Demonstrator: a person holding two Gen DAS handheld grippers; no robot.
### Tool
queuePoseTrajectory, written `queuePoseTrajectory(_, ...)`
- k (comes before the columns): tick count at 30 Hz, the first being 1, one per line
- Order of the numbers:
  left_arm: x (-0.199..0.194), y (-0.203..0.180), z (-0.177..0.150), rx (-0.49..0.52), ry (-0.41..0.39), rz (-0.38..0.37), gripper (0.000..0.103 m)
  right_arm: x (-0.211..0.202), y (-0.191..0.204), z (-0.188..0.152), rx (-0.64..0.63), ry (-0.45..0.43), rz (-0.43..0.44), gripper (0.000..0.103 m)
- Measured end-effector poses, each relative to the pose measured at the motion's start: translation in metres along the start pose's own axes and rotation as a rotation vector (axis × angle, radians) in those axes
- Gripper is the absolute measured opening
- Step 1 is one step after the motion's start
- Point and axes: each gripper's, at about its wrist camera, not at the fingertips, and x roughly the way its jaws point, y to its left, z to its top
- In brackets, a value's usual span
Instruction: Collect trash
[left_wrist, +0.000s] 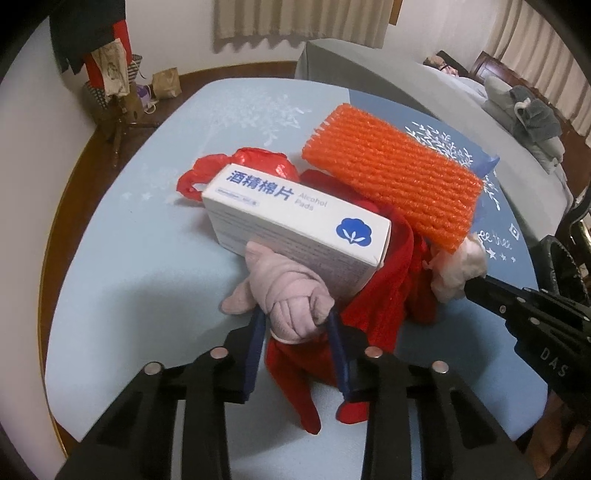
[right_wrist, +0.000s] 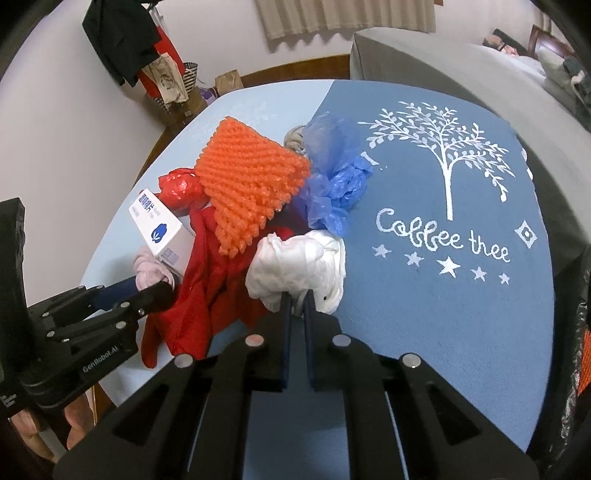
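red cloth half under box

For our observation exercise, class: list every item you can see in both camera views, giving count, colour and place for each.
Alcohol pads box: one, white with blue print, atop the pile's left side.
Foam net sleeve: one, orange, on top of the pile.
Red cloth: one, under the box and foam.
Pink knotted cloth: one, front of the pile.
Red plastic bag: one, behind the box.
Blue plastic bag: one, right of the foam.
White plastic bag: one, crumpled, front right.
Table cover: one, blue, tree print.
Left gripper: black, jaws around the pink cloth.
Right gripper: black, jaws shut on the white bag.
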Motion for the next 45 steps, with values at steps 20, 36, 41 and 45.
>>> queuePoseTrajectory(20, -0.068, -0.035, -0.003, 0.049, -0.071, 0.012, 0.031, -0.081, -0.019, -0.008, 0.017, -0.067, 0.028, 0.003)
queuePoseTrajectory(36, -0.089, -0.126, -0.007, 0.151, -0.11, -0.052, 0.031, -0.162, -0.088, -0.036, 0.052, -0.133, -0.068, 0.003)
queuePoseTrajectory(41, -0.089, -0.164, -0.01, 0.184, -0.106, -0.085, 0.031, -0.181, -0.118, -0.049, 0.08, -0.141, -0.109, 0.004)
queuePoseTrajectory(45, -0.09, -0.195, -0.013, 0.213, -0.102, -0.116, 0.031, -0.196, -0.142, -0.06, 0.104, -0.154, -0.142, 0.004)
